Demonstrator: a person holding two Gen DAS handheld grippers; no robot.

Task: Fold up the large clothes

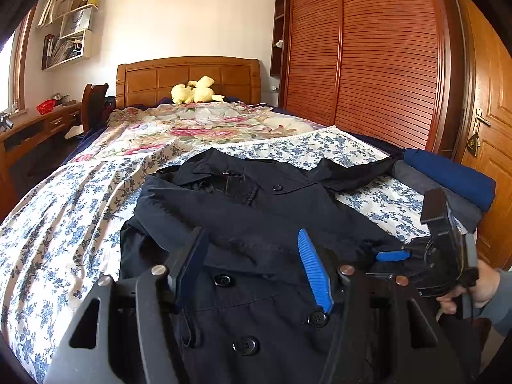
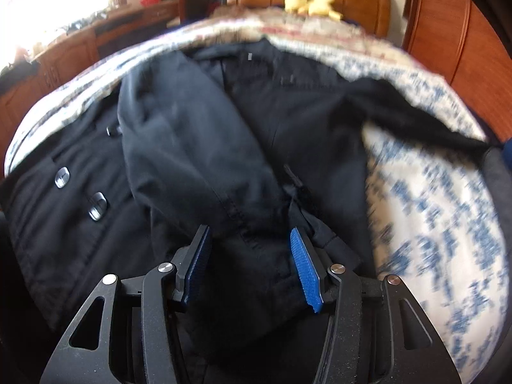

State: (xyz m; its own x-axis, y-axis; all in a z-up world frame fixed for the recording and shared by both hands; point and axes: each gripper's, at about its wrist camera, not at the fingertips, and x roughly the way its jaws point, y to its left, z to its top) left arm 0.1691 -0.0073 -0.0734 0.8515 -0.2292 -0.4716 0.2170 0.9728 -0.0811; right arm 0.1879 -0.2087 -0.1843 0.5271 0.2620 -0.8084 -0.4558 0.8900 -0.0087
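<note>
A dark navy button-front coat [image 1: 243,211] lies spread on the bed, collar toward the headboard, one sleeve [image 1: 355,172] stretched out to the right. My left gripper [image 1: 252,240] is open just above the coat's front, near its buttons. My right gripper [image 2: 249,236] is open low over the coat [image 2: 198,147], with a folded-over sleeve cuff between its blue pads. It also shows in the left wrist view [image 1: 393,256] at the coat's right edge, held by a hand. The right wrist view is motion-blurred.
The bed has a blue floral sheet [image 1: 64,211] and a rose quilt [image 1: 198,124]. Folded blue and grey clothes [image 1: 448,182] lie at the right bed edge. A yellow plush toy [image 1: 195,91] sits by the headboard. A wooden wardrobe [image 1: 368,57] stands right, a desk [image 1: 35,128] left.
</note>
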